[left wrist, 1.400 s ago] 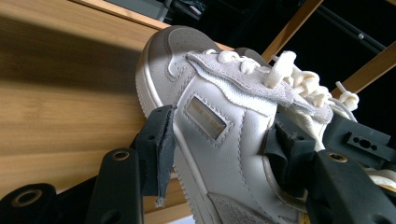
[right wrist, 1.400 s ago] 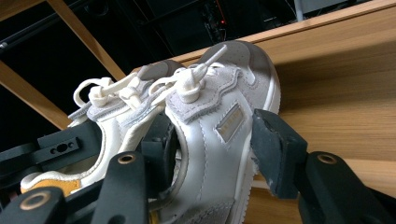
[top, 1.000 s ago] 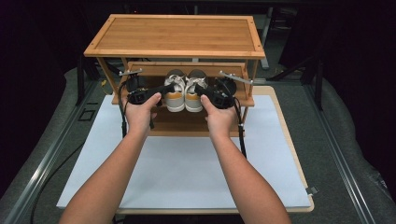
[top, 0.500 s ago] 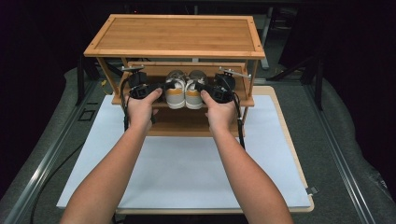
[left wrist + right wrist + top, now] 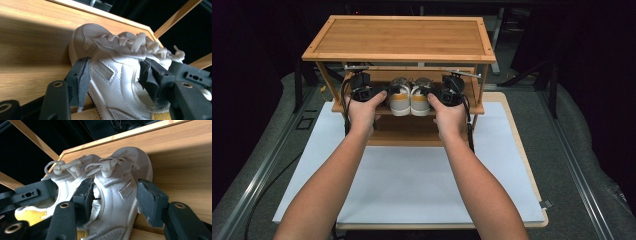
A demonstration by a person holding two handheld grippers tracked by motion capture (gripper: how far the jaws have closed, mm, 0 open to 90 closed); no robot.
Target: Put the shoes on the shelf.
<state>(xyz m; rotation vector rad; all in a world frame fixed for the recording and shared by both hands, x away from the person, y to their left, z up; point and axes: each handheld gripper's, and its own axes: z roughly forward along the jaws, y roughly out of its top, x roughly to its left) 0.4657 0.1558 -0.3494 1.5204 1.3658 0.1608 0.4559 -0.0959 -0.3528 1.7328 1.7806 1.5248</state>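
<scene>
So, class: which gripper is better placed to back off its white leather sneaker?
Probably left: both have just been opening, but the left gripper stands wider off its white leather sneaker on the bamboo shelf than the right gripper.

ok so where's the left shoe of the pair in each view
High view: left shoe sits centre frame on the middle shelf, just left of the other shoe.
Left gripper view: centre, large, toe pointing up-left.
Right gripper view: left of centre, behind the other shoe, yellow heel at lower left.
Shared landmark: the middle shelf under both shoes.
</scene>
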